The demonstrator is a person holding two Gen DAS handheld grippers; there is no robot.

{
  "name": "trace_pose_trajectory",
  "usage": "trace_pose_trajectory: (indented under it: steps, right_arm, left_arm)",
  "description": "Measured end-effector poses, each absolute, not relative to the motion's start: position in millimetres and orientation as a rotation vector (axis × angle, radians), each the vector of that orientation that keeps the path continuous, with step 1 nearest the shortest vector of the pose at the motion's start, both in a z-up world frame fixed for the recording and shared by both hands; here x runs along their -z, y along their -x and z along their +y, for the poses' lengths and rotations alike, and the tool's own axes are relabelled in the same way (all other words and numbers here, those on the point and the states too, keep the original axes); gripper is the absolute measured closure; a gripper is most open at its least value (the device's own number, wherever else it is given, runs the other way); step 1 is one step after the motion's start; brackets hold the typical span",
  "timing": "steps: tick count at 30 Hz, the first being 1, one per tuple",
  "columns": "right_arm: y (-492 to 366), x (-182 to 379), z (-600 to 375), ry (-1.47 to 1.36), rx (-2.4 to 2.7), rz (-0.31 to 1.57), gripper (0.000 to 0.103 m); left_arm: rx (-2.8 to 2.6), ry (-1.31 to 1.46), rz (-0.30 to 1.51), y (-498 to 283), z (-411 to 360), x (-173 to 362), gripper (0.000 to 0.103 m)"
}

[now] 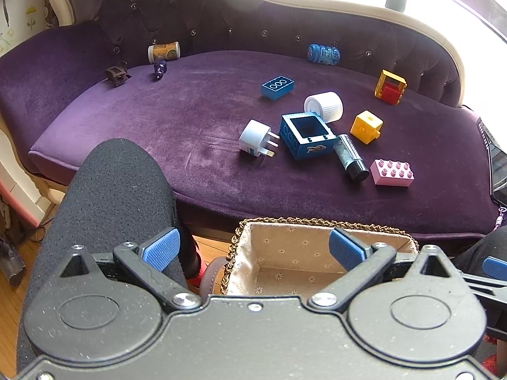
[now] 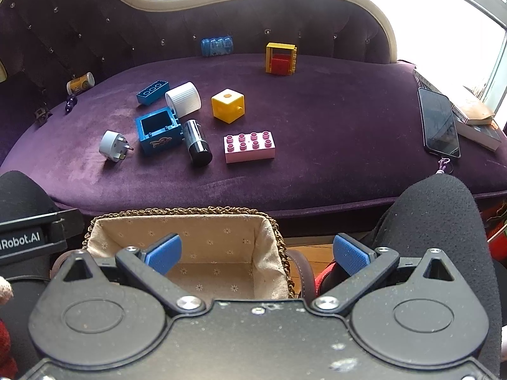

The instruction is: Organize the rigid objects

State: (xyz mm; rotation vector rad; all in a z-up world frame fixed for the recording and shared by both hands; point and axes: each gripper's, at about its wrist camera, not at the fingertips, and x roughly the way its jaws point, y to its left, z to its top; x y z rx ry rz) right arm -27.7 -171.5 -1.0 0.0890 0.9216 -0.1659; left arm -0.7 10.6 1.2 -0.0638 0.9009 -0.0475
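Note:
Small rigid objects lie scattered on a purple sofa seat (image 1: 158, 117): a pink brick (image 2: 249, 146), a yellow cube (image 2: 227, 105), a hollow blue box (image 2: 160, 134), a black cylinder (image 2: 197, 146), a white cap (image 2: 183, 98), a white plug (image 2: 112, 146), a flat blue brick (image 2: 152, 92), and a yellow-red frame block (image 2: 281, 58). A lined wicker basket (image 2: 104, 221) stands empty on the floor in front of the sofa. My left gripper (image 1: 253, 248) and my right gripper (image 2: 258, 253) are both open and empty, held low over the basket, well short of the objects.
A blue bottle (image 2: 217, 46), a small yellow jar (image 2: 80, 84) and dark small pieces (image 1: 118, 74) lie by the backrest. A phone (image 2: 439, 122) and books (image 2: 475, 120) rest on the seat's right end. The person's knees (image 1: 111, 196) flank the basket.

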Motion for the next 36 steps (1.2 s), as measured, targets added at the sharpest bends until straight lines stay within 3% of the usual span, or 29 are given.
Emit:
trace_pose_trajectory:
  steps: [19, 31, 36]
  right_arm:
    - [27.7, -4.9, -173.7, -0.105, 0.152, 0.898, 0.001]
    - [14.2, -20.3, -190.3, -0.180, 0.107, 0.824, 0.002]
    - [-7.5, -9.0, -200.3, -0.185, 0.108, 0.881, 0.008]
  left_arm:
    - [0.050, -0.004, 0.889, -0.1, 1.0, -1.3, 0.006]
    - [0.053, 0.014, 0.996, -26.3, 6.5, -3.0, 0.006]
    - [0.068, -0.056, 0.998, -53.0, 3.2, -5.4, 0.006]
